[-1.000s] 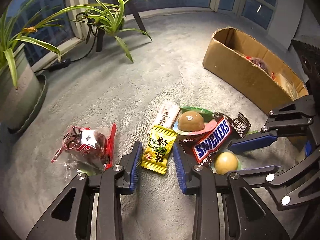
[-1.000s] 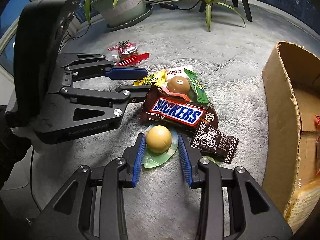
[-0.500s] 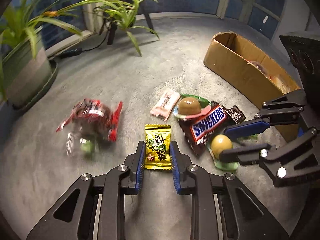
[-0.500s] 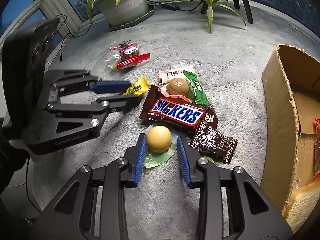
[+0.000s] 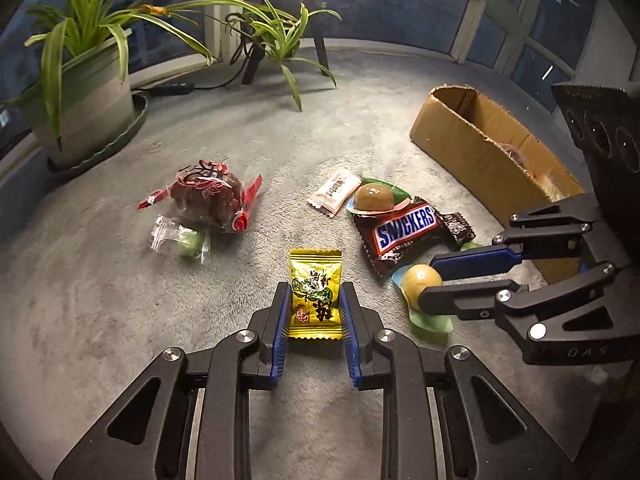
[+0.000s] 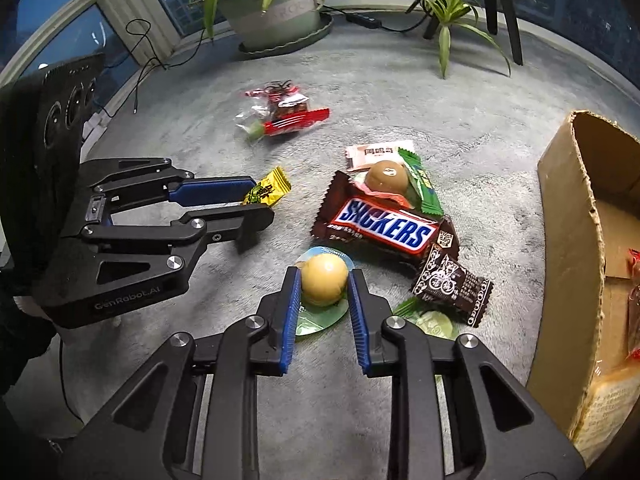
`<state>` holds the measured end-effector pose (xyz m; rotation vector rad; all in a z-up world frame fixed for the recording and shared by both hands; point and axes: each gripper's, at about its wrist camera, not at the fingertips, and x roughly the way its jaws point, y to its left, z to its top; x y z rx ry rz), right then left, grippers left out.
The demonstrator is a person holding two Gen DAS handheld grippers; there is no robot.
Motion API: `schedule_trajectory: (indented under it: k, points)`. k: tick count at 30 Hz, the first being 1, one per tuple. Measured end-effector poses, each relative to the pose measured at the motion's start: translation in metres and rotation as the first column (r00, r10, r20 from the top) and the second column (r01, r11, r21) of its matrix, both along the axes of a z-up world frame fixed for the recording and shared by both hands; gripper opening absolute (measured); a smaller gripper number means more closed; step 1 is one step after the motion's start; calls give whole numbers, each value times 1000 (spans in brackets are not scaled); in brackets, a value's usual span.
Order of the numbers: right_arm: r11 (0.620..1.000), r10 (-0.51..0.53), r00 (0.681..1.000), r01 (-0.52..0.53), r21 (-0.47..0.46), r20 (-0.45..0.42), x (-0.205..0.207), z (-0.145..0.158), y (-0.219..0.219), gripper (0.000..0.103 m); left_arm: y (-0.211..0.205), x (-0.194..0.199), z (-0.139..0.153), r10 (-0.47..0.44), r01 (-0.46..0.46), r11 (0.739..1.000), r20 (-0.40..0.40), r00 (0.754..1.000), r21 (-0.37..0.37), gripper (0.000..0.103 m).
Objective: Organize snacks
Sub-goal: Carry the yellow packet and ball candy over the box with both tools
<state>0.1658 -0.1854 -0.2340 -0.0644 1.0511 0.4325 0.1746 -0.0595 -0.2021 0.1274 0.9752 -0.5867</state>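
Left gripper (image 5: 314, 312) clenched on the yellow candy packet (image 5: 316, 294): both blue pads press the packet's side edges, and its top half sticks out past the fingertips. From the right wrist view, the packet (image 6: 267, 192) sits pinched at the tip of the left gripper (image 6: 256, 200), clear of the main snack pile.

Right gripper (image 6: 324, 292) has its jaws closing around the yellow ball candy (image 6: 324, 280), which sits on a pale green wrapper on the grey carpet (image 6: 480, 128). Ball lies between the blue pads, near their tips; the pads look to be touching its sides.

Just beyond the ball: Snickers bar (image 6: 384, 230), with a brown ball candy (image 6: 387, 178) at its far edge. Cardboard box (image 6: 576, 240) stands at right, open. Red-wrapped snack (image 5: 208, 196) lies apart, toward the potted plant (image 5: 80, 92).
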Motion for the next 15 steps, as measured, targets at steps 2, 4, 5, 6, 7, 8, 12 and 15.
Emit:
schedule_trajectory:
  k: [2, 4, 5, 6, 7, 8, 12, 15]
  points:
    - [1000, 1, 1000, -1, 10, 7, -4, 4, -1, 25, 2, -2, 4, 8, -8, 1000, 2, 1000, -13, 22]
    - [1000, -2, 1000, 1, 21, 19, -8, 11, -3, 25, 4, -3, 7, 17, -17, 1000, 5, 1000, -19, 22]
    - [1000, -4, 1000, 3, 25, 26, -10, 14, -5, 25, 4, -4, 10, 20, -20, 1000, 7, 1000, -24, 22]
    - [1000, -6, 999, 5, 30, 34, -12, 18, -8, 25, 4, -5, 12, 22, -22, 999, 10, 1000, -28, 22]
    - [999, -12, 999, 11, 38, 41, -15, 22, -12, 25, 3, -6, 16, 22, -22, 999, 17, 1000, -35, 22]
    - [999, -18, 999, 16, 44, 44, -18, 26, -16, 25, 2, -7, 19, 20, -20, 999, 24, 1000, -39, 22]
    - [997, -48, 996, 44, 58, 70, -29, 41, -36, 25, -6, -12, 34, 10, -7, 998, 50, 999, -63, 22]
    - [994, -86, 992, 80, 70, 94, -38, 55, -60, 25, -16, -15, 42, 0, 5, 996, 62, 998, -84, 22]
